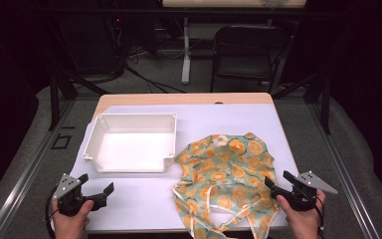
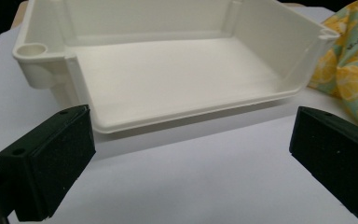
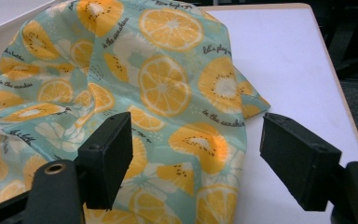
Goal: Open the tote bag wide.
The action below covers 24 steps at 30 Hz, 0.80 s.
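A mint-green cloth bag printed with orange slices [image 1: 226, 179] lies crumpled on the right half of the white table [image 1: 219, 119]. An empty white plastic bin [image 1: 131, 143] stands to its left. My left gripper [image 1: 96, 185] is open near the table's front left corner, jaws pointing at the bin [image 2: 177, 74] with bare table between them. My right gripper [image 1: 279, 180] is open at the bag's right edge; in the right gripper view the fabric [image 3: 135, 98] lies under and between the jaws, which do not clamp it.
A dark folding chair [image 1: 248, 50] and a white stand leg [image 1: 186, 50] are beyond the far table edge. Metal frame rails [image 1: 25, 169] run along both sides of the table. The bag's edge [image 2: 349, 65] lies just right of the bin.
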Tool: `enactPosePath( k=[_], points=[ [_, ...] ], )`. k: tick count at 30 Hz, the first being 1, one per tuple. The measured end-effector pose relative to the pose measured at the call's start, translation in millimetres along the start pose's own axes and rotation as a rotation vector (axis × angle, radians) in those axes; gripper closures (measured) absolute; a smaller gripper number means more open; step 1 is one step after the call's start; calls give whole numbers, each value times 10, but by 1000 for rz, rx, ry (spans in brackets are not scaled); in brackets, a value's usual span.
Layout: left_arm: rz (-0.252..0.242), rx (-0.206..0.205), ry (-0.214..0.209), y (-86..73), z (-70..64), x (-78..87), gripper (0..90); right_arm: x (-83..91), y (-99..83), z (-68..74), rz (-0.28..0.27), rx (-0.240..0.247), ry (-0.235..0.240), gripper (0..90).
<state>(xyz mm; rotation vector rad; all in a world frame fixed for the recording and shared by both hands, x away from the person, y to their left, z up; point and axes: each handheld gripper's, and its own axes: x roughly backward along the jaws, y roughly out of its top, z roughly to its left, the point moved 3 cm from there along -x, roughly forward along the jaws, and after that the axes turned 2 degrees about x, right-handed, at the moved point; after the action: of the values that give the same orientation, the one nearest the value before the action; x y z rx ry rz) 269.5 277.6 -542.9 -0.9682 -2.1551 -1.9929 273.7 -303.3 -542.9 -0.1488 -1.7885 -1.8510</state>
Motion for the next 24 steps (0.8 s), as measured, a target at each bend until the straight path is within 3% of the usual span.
enactPosePath(
  k=[3,4,7,15,20,24],
  points=[
    [1,-4,1,-7,-37,-2,4,-25,3,28,7,17,9,262],
    [-6,-4,-10,-7,-54,-9,4,-50,12,100,8,36,50,292],
    [-21,4,-30,1,-106,-20,18,-66,28,217,12,64,85,308],
    [-36,-40,-39,10,-218,-2,47,-78,43,519,45,100,176,345],
    [-35,-53,-49,-3,-289,21,70,-108,-33,763,127,126,228,370],
    [-35,-59,-55,-8,-315,26,81,-123,-76,879,155,187,246,351]
  ],
)
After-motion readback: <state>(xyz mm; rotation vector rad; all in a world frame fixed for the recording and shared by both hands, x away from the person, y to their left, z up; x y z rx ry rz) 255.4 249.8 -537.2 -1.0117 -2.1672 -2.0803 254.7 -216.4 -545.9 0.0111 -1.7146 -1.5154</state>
